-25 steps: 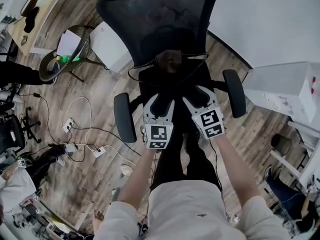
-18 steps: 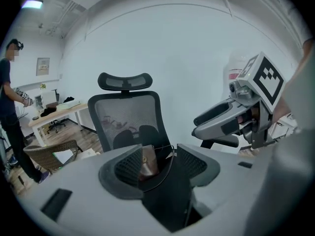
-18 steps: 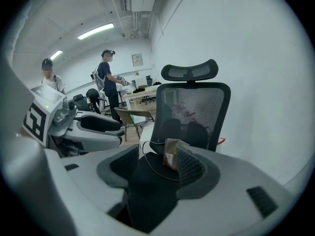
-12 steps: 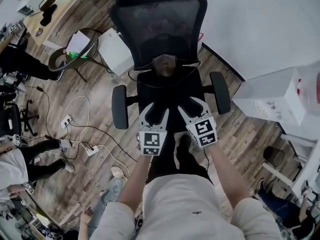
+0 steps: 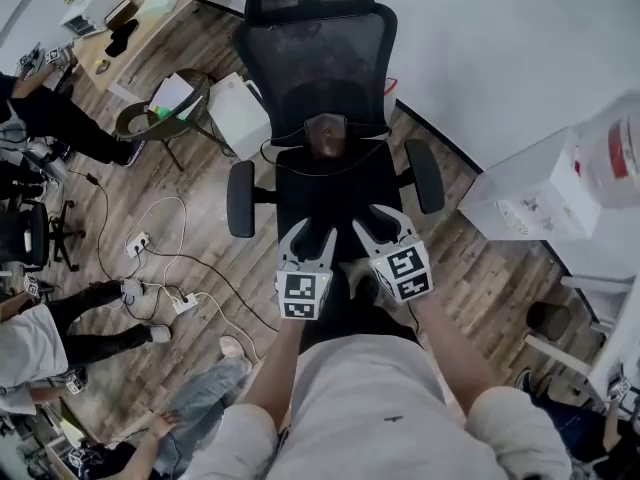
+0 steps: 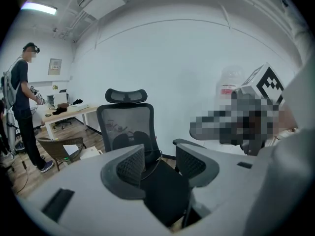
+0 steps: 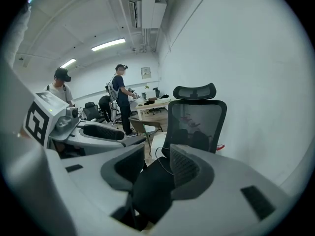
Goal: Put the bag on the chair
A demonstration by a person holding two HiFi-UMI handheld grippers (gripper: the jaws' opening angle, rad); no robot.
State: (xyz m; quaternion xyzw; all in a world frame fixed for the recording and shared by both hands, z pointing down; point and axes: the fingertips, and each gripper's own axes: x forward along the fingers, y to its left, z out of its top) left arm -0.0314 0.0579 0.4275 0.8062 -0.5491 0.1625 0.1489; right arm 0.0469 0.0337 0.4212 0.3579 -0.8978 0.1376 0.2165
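A small brown bag (image 5: pixel 325 133) with a thin black strap lies on the seat of the black mesh office chair (image 5: pixel 318 68), against the backrest. My left gripper (image 5: pixel 318 233) and right gripper (image 5: pixel 378 218) hover side by side over the seat's front edge, apart from the bag. Both sets of jaws are closing with nothing between them. In the left gripper view the gripper (image 6: pixel 158 156) frames the chair (image 6: pixel 125 124) beyond. The right gripper view shows its gripper (image 7: pixel 156 162) with the chair (image 7: pixel 197 119) ahead.
A wicker chair (image 5: pixel 150 123) and a white box (image 5: pixel 240 113) stand left of the office chair. Power strips and cables (image 5: pixel 140 243) lie on the wood floor. A white cabinet (image 5: pixel 525 193) sits at the right. People stand at the left, near a desk (image 5: pixel 150 8).
Both grippers have drawn back from the chair toward the person, and the chair now looks farther off. The right jaws have narrowed. The bag stays on the seat.
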